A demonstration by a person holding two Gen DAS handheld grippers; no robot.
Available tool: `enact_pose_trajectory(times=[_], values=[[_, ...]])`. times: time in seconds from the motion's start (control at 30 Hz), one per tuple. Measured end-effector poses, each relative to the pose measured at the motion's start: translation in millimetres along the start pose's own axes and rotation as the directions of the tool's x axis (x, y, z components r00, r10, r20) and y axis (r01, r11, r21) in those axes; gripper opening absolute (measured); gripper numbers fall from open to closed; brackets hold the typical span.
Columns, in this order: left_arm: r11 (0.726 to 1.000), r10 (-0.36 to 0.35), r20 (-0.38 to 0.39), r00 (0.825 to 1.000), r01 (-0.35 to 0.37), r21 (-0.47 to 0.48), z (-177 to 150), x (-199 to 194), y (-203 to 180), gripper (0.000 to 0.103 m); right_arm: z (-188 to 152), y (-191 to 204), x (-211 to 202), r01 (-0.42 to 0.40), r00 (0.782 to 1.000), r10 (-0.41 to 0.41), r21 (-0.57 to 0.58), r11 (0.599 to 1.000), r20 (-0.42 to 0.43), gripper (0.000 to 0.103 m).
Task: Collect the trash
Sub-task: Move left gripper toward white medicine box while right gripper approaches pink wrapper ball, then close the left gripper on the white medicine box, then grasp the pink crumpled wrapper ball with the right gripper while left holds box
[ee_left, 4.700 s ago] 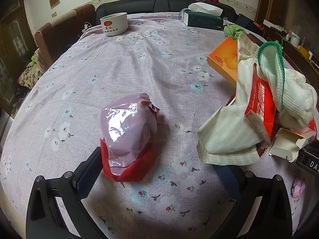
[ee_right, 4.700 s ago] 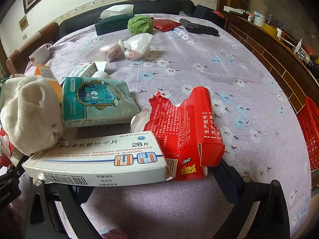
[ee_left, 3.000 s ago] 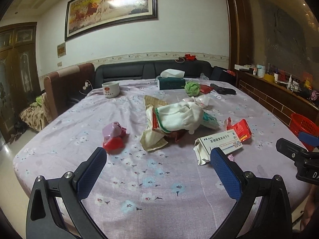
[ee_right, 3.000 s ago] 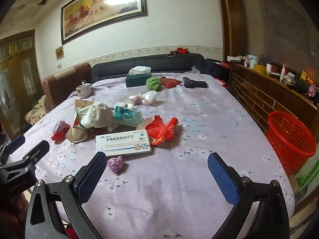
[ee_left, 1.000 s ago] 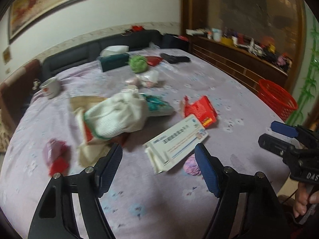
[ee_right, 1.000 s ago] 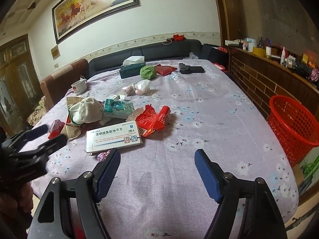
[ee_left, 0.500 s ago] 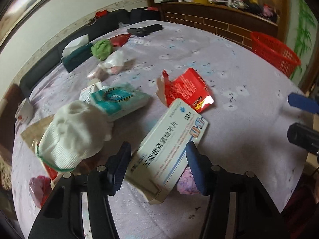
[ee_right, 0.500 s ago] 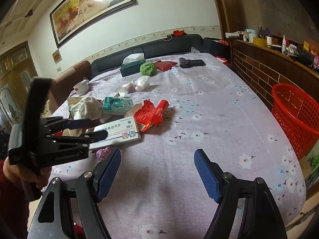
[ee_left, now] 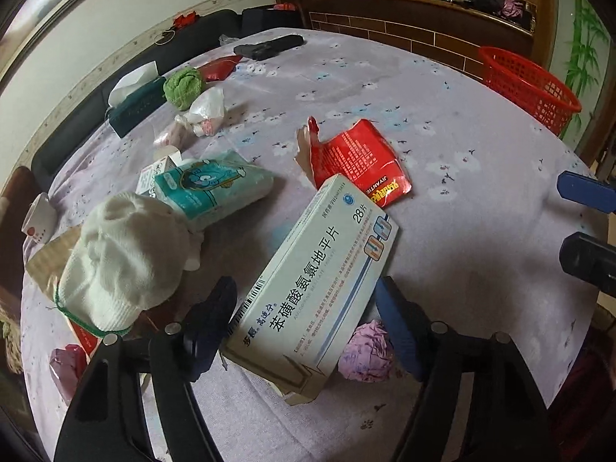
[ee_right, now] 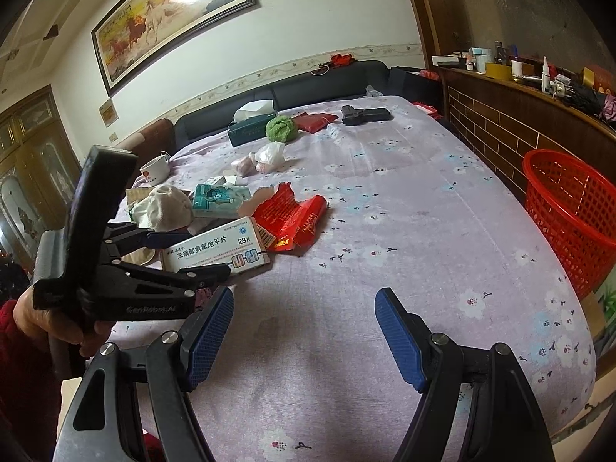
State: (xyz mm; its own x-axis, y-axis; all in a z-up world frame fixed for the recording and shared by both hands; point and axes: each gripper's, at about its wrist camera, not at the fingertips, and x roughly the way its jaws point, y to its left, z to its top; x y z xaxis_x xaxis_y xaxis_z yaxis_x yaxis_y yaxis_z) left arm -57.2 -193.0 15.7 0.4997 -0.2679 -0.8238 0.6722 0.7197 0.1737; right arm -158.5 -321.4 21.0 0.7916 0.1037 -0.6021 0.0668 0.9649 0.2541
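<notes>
A white and blue medicine box (ee_left: 319, 281) lies on the lilac flowered tablecloth (ee_left: 462, 123). My left gripper (ee_left: 304, 308) is open with one finger on each side of the box; it also shows in the right wrist view (ee_right: 200, 254), around the same box (ee_right: 215, 250). A crumpled pink paper ball (ee_left: 365, 350) lies beside the box. A torn red wrapper (ee_left: 358, 161) lies just beyond the box. My right gripper (ee_right: 304, 327) is open and empty above the near table edge. A red mesh basket (ee_right: 569, 211) stands off the table's right side.
A white knit cap (ee_left: 123, 258), a teal tissue pack (ee_left: 208, 188), a green cloth ball (ee_left: 184, 82), a white plastic bag (ee_left: 208, 107), a dark tissue box (ee_left: 134, 104) and a black object (ee_left: 269, 46) lie on the table. A cup (ee_right: 156, 171) stands far left.
My left gripper has swung right and down to the medicine box, and its fingers have narrowed around it. My right gripper has stayed almost still.
</notes>
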Motion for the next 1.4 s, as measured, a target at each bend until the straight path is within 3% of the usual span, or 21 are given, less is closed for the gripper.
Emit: enact_pose_trajectory(times=[0.1,0.33,0.43,0.57,0.7,0.8,0.9,1.07,1.17,1.3,1.4], values=[[0.999,-0.011,0.003,1.000,0.011,-0.043,1,3,7,0.072,0,-1,2,-0.005,1.000,0.005,0.008,1.000,-0.006,0.080],[0.999,0.020,0.002,1.000,-0.020,-0.044,2,8,3,0.071,-1,1,5,-0.009,1.000,0.009,-0.002,1.000,-0.017,0.080],[0.997,0.047,0.024,0.999,-0.045,-0.069,0,4,7,0.064,-1,1,5,-0.009,1.000,0.009,0.000,1.000,-0.016,0.080],[0.985,0.006,0.092,0.996,0.010,-0.173,-8,-18,22,0.051,-2,1,5,-0.007,1.000,0.007,0.002,1.000,-0.017,0.080],[0.965,-0.001,0.182,0.983,0.048,-0.259,-28,-53,37,0.048,-2,1,7,-0.012,1.000,0.012,0.000,1.000,-0.024,0.080],[0.954,0.001,0.209,0.978,0.062,-0.293,-45,-68,45,0.048,-1,6,11,-0.036,0.998,0.035,-0.017,0.999,-0.045,0.080],[0.945,0.002,0.187,0.982,0.060,-0.322,-65,-70,52,0.048,0,20,24,-0.113,0.988,0.108,-0.038,0.993,-0.108,0.080],[0.925,0.019,0.145,0.989,0.038,-0.379,-94,-61,67,0.048,3,48,49,-0.217,0.956,0.198,-0.069,0.974,-0.216,0.067],[0.917,0.002,0.159,0.987,0.062,-0.394,-102,-63,73,0.049,4,65,64,-0.261,0.936,0.230,-0.088,0.961,-0.266,0.058],[0.915,0.002,0.154,0.988,0.061,-0.400,-102,-61,76,0.050,7,90,79,-0.267,0.933,0.219,-0.142,0.953,-0.284,0.058],[0.908,-0.004,0.125,0.992,0.056,-0.416,-102,-53,78,0.050,9,102,90,-0.244,0.938,0.185,-0.180,0.953,-0.293,0.046]])
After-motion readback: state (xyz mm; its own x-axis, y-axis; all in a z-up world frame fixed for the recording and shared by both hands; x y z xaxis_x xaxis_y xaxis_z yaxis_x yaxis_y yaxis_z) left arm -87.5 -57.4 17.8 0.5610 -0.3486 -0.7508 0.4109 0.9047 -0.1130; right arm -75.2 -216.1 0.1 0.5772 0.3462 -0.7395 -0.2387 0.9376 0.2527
